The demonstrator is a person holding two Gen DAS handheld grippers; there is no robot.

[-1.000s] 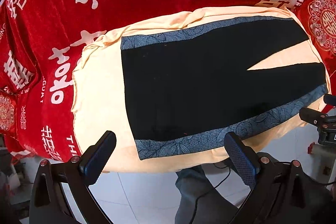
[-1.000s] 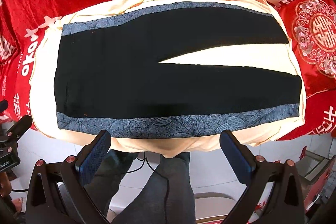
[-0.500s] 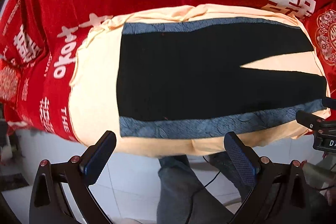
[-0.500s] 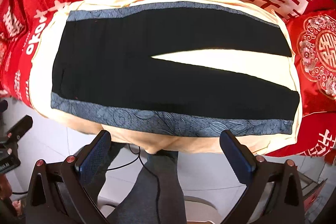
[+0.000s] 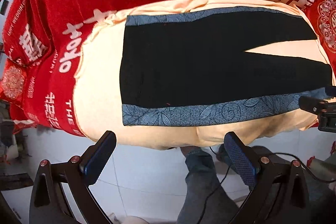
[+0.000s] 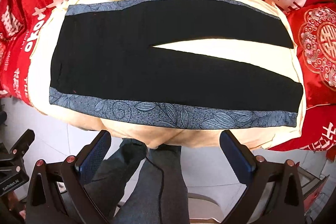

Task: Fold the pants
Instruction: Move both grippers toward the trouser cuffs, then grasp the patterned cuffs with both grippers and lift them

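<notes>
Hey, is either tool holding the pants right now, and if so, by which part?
Nothing is held. The left tool and right tool are both open, short of the pants, which lie flat.

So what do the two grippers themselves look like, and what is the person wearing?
Both the left gripper and the right gripper have black angular frames with copper-coloured rivets and long fingers faced with dark blue, cross-hatched pads. A thin black cable hangs below. The person wears dark grey-blue trousers.
</notes>
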